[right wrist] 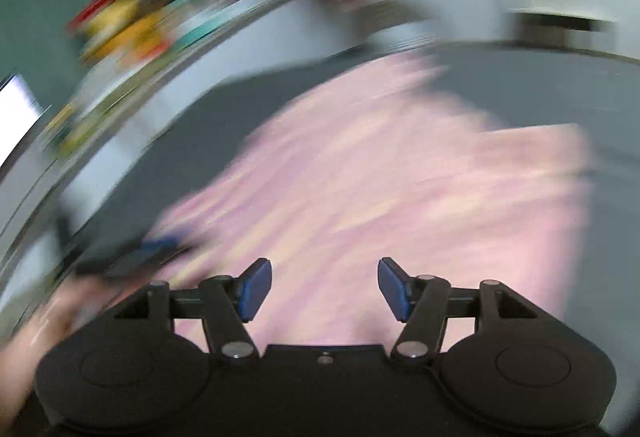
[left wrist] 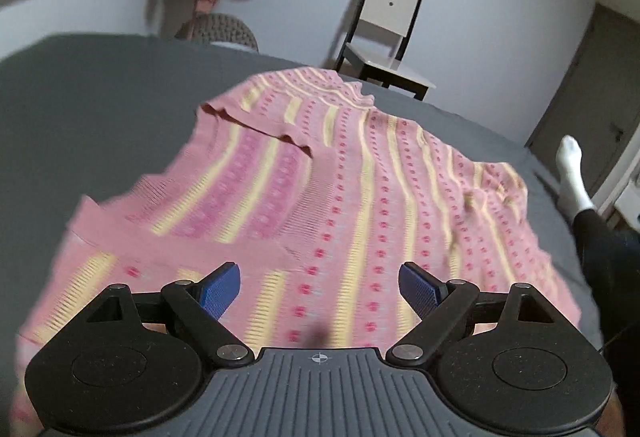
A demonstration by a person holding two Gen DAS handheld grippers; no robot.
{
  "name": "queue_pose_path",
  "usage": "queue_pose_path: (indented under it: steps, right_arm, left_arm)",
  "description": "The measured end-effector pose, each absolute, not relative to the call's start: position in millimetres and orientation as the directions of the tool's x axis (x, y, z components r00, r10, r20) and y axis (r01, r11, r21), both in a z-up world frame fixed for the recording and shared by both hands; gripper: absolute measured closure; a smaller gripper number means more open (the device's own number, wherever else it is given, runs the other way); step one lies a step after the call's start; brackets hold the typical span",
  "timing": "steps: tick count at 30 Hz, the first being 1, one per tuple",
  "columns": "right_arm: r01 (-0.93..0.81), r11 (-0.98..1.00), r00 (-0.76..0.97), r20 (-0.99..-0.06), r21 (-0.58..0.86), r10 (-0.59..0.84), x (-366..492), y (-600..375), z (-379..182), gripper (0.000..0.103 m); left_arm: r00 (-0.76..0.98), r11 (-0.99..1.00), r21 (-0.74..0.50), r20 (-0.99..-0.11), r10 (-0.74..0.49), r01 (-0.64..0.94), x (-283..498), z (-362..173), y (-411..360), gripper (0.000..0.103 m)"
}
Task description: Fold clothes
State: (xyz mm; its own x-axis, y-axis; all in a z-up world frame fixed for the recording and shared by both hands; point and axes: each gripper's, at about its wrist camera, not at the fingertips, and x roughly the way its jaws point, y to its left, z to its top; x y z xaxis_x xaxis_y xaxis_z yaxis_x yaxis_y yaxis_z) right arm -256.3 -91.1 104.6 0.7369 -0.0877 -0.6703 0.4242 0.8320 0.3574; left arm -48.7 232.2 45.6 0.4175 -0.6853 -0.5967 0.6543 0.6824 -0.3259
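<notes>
Both the left hand-held gripper (left wrist: 320,287) and right hand-held gripper (right wrist: 325,287) stand apart, empty, above the pink striped garment (left wrist: 340,177); the blurred right view suggests haste, risking a bunched, multi-layer grasp.

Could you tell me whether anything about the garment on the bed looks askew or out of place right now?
The pink striped garment is not flat: a ribbed edge is flipped over near its far left part, and the right side is rumpled. Both the left claw and the right claw are open above it. The right view is too blurred for detail.
</notes>
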Motion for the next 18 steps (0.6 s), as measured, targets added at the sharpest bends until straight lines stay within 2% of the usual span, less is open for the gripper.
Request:
queue_pose_path:
  steps: [2, 6, 9, 12, 18]
  right_arm:
    - [0.557, 0.74, 0.71, -0.677, 0.376, -0.191, -269.8, -154.6, 92.8, 0.045]
    - [0.628, 0.679, 0.685, -0.684, 0.379, -0.251, -267.3, -221.7, 59.7, 0.045]
    - [0.62, 0.582, 0.741, -0.636, 0.526, -0.214, -252.4, -254.7, 26.5, 0.045]
    - [0.596, 0.551, 0.763, -0.627, 0.584, -0.161, -232.1, -270.9, -0.1, 0.045]
    - [0.566, 0.54, 0.801, -0.571, 0.623, -0.18, -216.0, -282.7, -23.2, 0.048]
  left_arm:
    - [0.419, 0.676, -0.339, -0.581, -0.698, 0.655, -58.7, 47.4, 219.3, 0.016]
    - [0.393, 0.62, -0.386, -0.522, -0.757, 0.683, -82.9, 58.2, 183.1, 0.016]
    - [0.307, 0.539, -0.448, -0.491, -0.815, 0.713, -99.0, 59.3, 151.9, 0.016]
    - [0.225, 0.476, -0.471, -0.494, -0.84, 0.743, -113.3, 55.8, 125.6, 0.016]
    - [0.1, 0.348, -0.431, -0.5, -0.86, 0.832, -133.2, 48.2, 89.2, 0.016]
